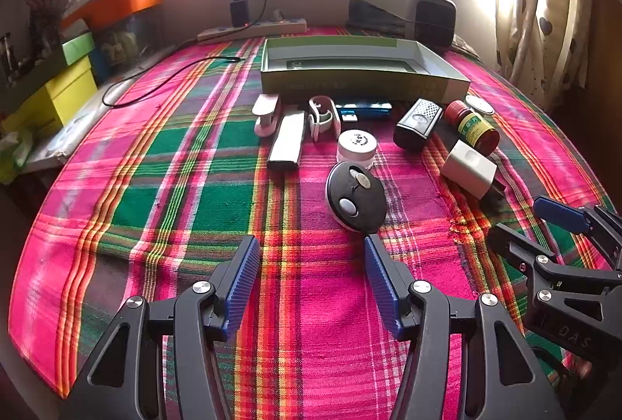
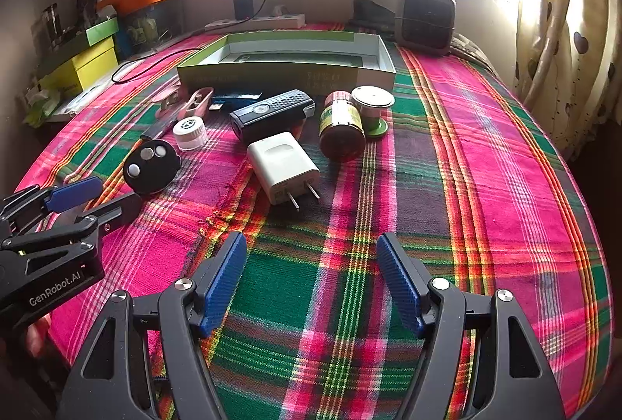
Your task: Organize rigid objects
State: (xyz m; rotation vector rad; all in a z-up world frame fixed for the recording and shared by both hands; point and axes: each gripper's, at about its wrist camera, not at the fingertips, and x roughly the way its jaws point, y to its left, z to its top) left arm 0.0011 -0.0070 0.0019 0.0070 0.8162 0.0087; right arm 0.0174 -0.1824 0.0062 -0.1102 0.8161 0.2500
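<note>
An open green cardboard box (image 1: 361,79) (image 2: 287,76) lies at the far middle of the plaid cloth. In front of it are scattered a round black disc (image 1: 355,202) (image 2: 151,167), a small white jar (image 1: 356,146) (image 2: 189,133), a white plug adapter (image 1: 468,169) (image 2: 282,165), a brown bottle (image 1: 476,126) (image 2: 342,126), a black device (image 1: 418,123) (image 2: 272,114), a silver bar (image 1: 287,140), a pink clip (image 1: 266,114) and a blue USB stick (image 1: 363,111). My left gripper (image 1: 311,284) is open just short of the disc. My right gripper (image 2: 311,284) is open, below the adapter.
A power strip (image 1: 252,29) with a charger and a black cable (image 1: 155,85) lie at the far left. A grey speaker-like box (image 2: 425,17) stands at the back right. Coloured boxes (image 1: 66,85) are stacked off the left edge. A curtain (image 2: 563,31) hangs at the right.
</note>
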